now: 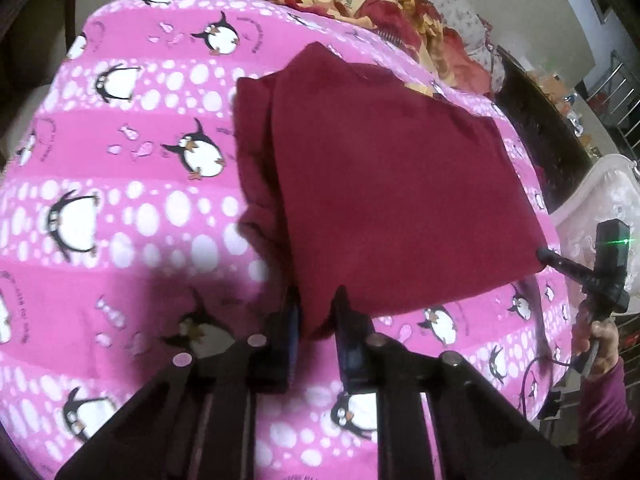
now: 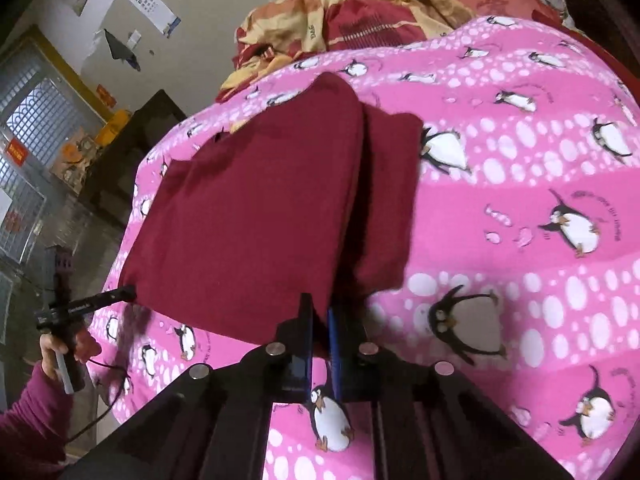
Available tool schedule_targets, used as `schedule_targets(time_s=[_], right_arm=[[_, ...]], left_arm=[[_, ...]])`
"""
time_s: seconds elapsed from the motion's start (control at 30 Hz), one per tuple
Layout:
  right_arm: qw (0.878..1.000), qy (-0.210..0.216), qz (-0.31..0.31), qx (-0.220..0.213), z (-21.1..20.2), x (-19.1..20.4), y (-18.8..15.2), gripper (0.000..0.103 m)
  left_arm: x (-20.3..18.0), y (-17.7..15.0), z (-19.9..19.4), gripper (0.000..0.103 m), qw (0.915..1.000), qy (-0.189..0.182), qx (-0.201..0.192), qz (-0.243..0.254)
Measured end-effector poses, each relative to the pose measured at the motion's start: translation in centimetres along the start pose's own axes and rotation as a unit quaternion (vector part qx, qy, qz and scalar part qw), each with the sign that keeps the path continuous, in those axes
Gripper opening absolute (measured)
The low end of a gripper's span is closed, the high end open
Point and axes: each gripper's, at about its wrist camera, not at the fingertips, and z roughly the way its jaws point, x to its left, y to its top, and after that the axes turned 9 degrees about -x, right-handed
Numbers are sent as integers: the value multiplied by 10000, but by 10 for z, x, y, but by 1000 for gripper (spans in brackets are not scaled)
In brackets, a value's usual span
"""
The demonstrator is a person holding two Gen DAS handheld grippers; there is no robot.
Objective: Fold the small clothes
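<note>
Pink penguin-print blanket point(image 1: 120, 168) covers the bed, with one maroon garment point(image 1: 384, 184) lying folded near its middle; the lettering printed beside the penguins is too blurred to read. The left gripper point(image 1: 316, 300) is clamped on the garment's near left corner, the right gripper point(image 2: 320, 312) on its near right corner, jaws closed on cloth. An eye chart point(image 2: 154, 6) hangs on the wall. Behind lies one crumpled red-and-yellow quilt point(image 2: 360, 12).
</note>
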Motion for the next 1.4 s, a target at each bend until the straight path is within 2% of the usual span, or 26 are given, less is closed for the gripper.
schedule_targets(time_s=[0.07,0.17,0.23,0.3,0.33,0.4,0.43,0.47,0.5,0.67,0.83,0.9,1.17,1.3,1.4], right_arm=[[9995,-201,-212,107,5,3,-3,8],[9983,-385,-111,414,24,-6,-15,8],[9986,-361,54,373,23,-9,-16,9],[9989,-351,57,307,12,-8,-14,15],[9986,-453,-95,268,7,-3,-11,16],[9971,-642,-337,216,-1,6,-5,33],[9970,-656,-380,180,-3,10,-2,38],[9972,-631,-384,106,-6,14,3,42],[9973,-620,-392,43,-7,18,6,42],[9971,-576,-444,-216,-4,37,25,45],[9965,-545,-508,-368,14,52,42,55],[9962,-605,-493,-390,23,53,49,64],[9950,-676,-468,-569,60,48,80,64],[9931,-701,-468,-818,72,42,95,64],[9916,-863,-489,-831,86,36,106,64]], left_arm=[[0,-5,0,14,9999,100,3,112],[7,-16,14,14,9997,179,136,-12],[7,-20,17,15,9996,221,78,-126],[4,-20,13,17,9995,296,35,-90],[2,-20,9,21,9994,353,1,-61],[-4,-18,1,35,9991,409,-133,-3],[-6,-17,-4,48,9988,443,-217,19],[-9,-14,-8,56,9981,516,-329,47],[-11,-13,-12,57,9970,625,-453,92],[-19,-4,-17,58,9937,914,-561,333],[-23,12,-6,58,9919,1051,-624,348],[-23,20,-2,58,9913,1091,-658,320],[-29,51,23,58,9896,1193,-669,436],[-29,72,40,59,9896,1221,-668,352],[-24,90,53,61,9886,1293,-734,214]])
